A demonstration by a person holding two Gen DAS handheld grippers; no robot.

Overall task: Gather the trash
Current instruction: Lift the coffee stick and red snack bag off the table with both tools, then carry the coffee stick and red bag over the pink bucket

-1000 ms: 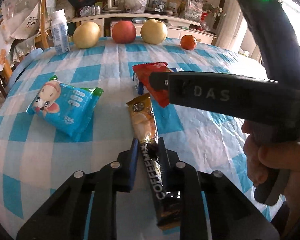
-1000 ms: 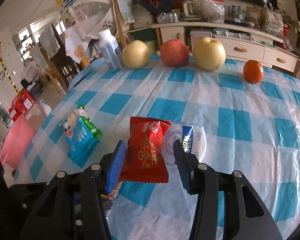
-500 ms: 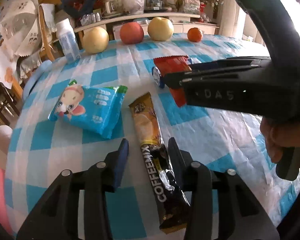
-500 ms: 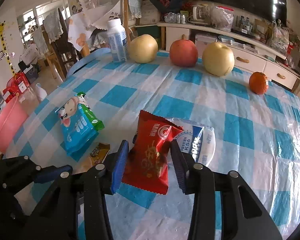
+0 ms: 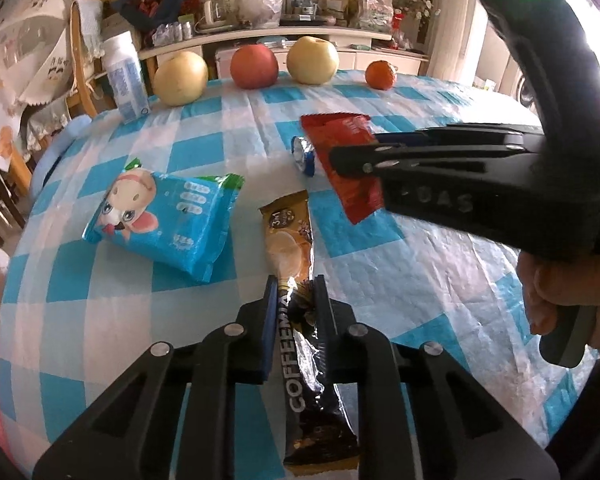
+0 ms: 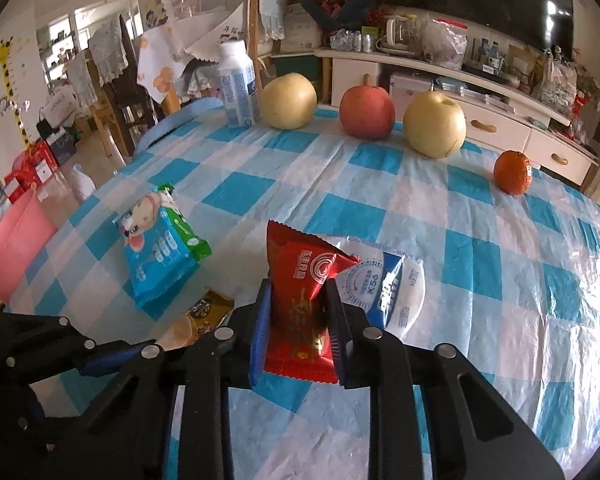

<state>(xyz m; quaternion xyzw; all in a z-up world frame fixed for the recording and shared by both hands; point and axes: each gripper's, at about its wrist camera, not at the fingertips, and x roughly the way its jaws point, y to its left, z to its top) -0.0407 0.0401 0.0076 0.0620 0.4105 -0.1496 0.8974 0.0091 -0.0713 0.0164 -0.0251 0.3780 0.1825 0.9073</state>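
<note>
My left gripper [image 5: 296, 292] is shut on a brown coffee-mix sachet [image 5: 290, 248], which lies lengthwise between the jaws above the checked tablecloth [image 5: 380, 280]. My right gripper [image 6: 298, 296] is shut on a red snack wrapper [image 6: 300, 300], also seen from the side in the left wrist view [image 5: 344, 152]. A white and blue round wrapper [image 6: 384, 292] lies just right of the red one. A blue cartoon snack packet [image 5: 168, 216] lies on the cloth to the left, also in the right wrist view [image 6: 160, 248].
At the table's far edge stand a milk bottle [image 6: 238, 84], two yellow pears [image 6: 288, 100], a red apple [image 6: 366, 110] and a small orange [image 6: 512, 172]. A pink bin [image 6: 12, 248] is off the table's left side. A cluttered sideboard stands behind.
Both grippers have closed: the left jaws narrowed onto the coffee sachet and the right jaws onto the red wrapper. The red wrapper now stands tilted up off the cloth.
</note>
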